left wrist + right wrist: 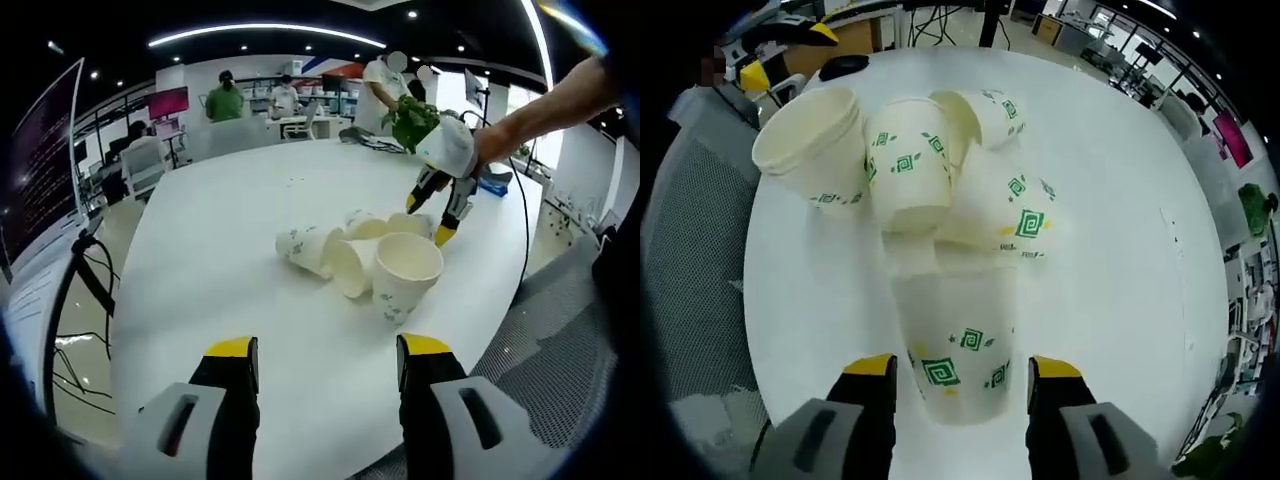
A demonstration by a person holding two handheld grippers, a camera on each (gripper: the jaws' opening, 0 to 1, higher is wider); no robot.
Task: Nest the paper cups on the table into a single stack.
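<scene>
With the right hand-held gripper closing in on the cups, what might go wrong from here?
1. The nearest cup lies on its side between the open jaws of the right hand-held gripper; thin paper may crush if squeezed.
2. Its far end touches the cup cluster, so lifting could roll the neighbours.
3. The upright cup stands close to the table edge and could be knocked off.

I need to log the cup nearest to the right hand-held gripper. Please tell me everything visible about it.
The nearest paper cup is white with green square-spiral prints. It looks like thin paper. It lies on its side on the white table, base toward the camera, between the open jaws of the right hand-held gripper; whether they touch it is unclear. Its far end meets the cluster of other cups.
</scene>
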